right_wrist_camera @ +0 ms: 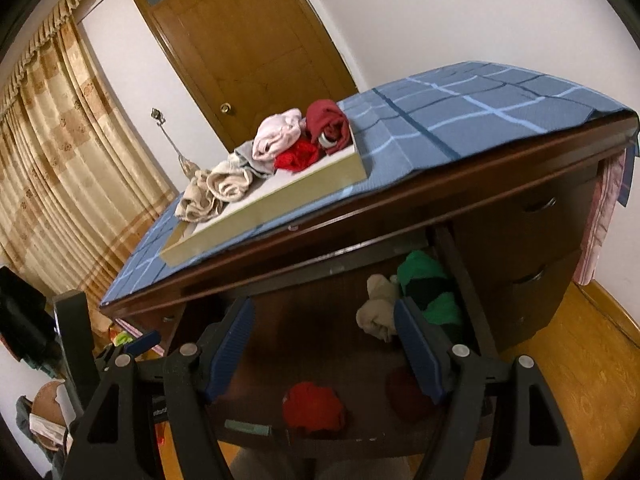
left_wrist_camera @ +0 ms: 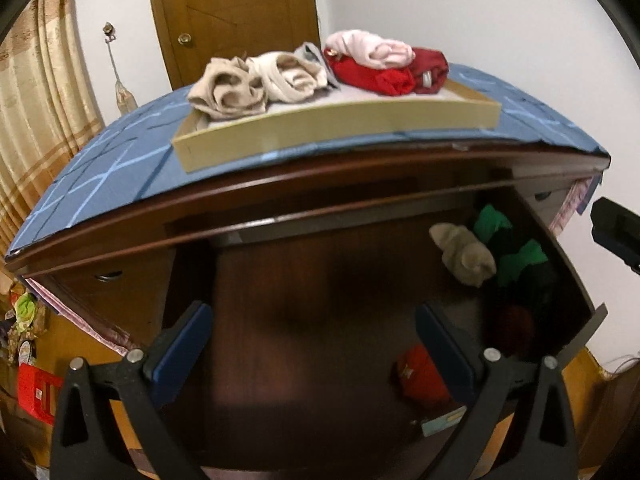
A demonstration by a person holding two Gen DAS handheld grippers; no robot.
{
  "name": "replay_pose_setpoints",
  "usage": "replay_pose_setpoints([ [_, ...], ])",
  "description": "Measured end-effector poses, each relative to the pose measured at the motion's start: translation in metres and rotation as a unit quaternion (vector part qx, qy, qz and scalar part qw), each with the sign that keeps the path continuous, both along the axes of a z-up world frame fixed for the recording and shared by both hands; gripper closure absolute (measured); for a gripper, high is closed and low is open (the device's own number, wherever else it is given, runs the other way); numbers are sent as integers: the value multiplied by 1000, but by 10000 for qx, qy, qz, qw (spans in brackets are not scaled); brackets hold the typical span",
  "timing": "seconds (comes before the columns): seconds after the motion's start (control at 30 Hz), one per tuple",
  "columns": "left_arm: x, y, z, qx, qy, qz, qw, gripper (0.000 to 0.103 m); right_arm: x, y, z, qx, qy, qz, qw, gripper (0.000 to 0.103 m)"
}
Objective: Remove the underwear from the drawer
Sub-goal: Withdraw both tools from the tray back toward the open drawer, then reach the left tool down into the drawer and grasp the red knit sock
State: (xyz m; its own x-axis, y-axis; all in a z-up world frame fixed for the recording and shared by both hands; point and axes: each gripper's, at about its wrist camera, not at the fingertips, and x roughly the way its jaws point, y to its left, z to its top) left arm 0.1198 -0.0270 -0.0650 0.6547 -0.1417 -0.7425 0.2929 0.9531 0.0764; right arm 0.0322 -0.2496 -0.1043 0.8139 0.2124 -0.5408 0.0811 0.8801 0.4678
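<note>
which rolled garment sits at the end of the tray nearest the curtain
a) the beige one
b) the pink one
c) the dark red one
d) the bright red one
a: the beige roll lies at the end of the tray toward the curtain, while the pink roll and dark red roll sit at the far end.

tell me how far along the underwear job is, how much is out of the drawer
Done: several rolled pieces, beige, pink and red, already sit in the tray on the desk top. In hand: nothing; the left gripper and right gripper hang open over the open drawer. Left: a beige roll, green pieces and a red piece remain inside.
</note>
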Motion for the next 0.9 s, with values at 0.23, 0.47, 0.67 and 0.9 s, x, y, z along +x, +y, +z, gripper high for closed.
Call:
replay_pose_setpoints([
  [0.23,9,-3,-16,-266,908,-210,9953,0,-1,-2,-8,-38,87,9,10000,28],
  [0.47,11,-29,-39,6,1411,-444,9890,1,4,-6,-23,23,272,35,9996,28],
  [0.67,18,-47,-54,191,1958,-593,9787,8,7,-15,-32,130,344,-26,9993,28],
  [0.9,30,-63,-68,-98,2783,-675,9581,13,9,-26,-36,247,336,-106,9991,28],
])
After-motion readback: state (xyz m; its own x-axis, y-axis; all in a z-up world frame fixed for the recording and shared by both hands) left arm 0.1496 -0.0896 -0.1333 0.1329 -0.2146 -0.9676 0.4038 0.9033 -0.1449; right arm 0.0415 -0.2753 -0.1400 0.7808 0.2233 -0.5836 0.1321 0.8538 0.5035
